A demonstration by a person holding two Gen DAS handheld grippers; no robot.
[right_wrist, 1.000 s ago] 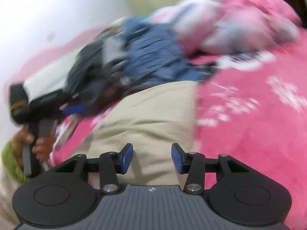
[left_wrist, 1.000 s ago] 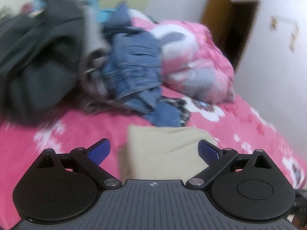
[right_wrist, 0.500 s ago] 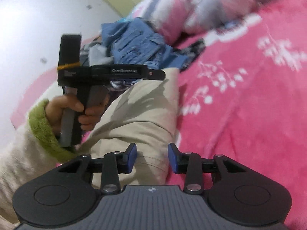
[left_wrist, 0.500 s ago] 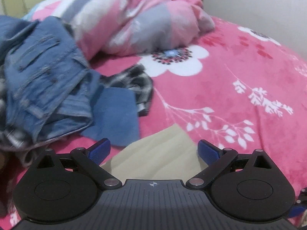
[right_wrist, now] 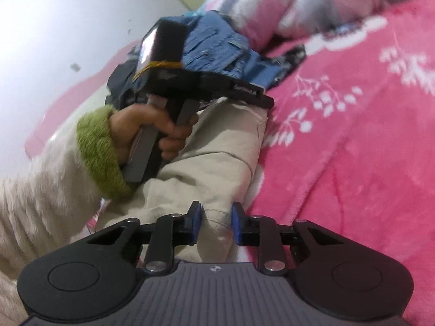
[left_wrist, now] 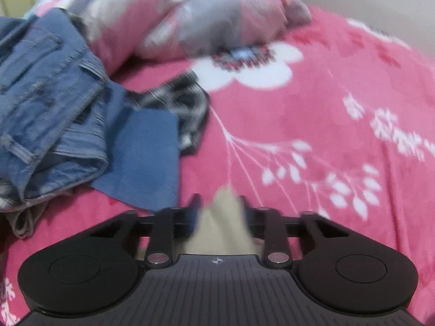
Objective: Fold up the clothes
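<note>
**Beige garment pinched at both ends on a pink floral bed**

A pink blanket (left_wrist: 312, 125) with white flowers covers the bed, a white wall (right_wrist: 54, 27) alongside. The beige garment (right_wrist: 217, 152) lies stretched near the wall-side edge. The left gripper (left_wrist: 219, 212) clamps its far end; the right gripper (right_wrist: 216, 221) clamps its near end. Beyond lie denim clothes (left_wrist: 46, 103) and a bunched pink quilt (left_wrist: 190, 13).

Pink floral bed (left_wrist: 312, 125) carries beige garment (right_wrist: 217, 157), jeans (left_wrist: 49, 103), quilt (left_wrist: 190, 13).
</note>
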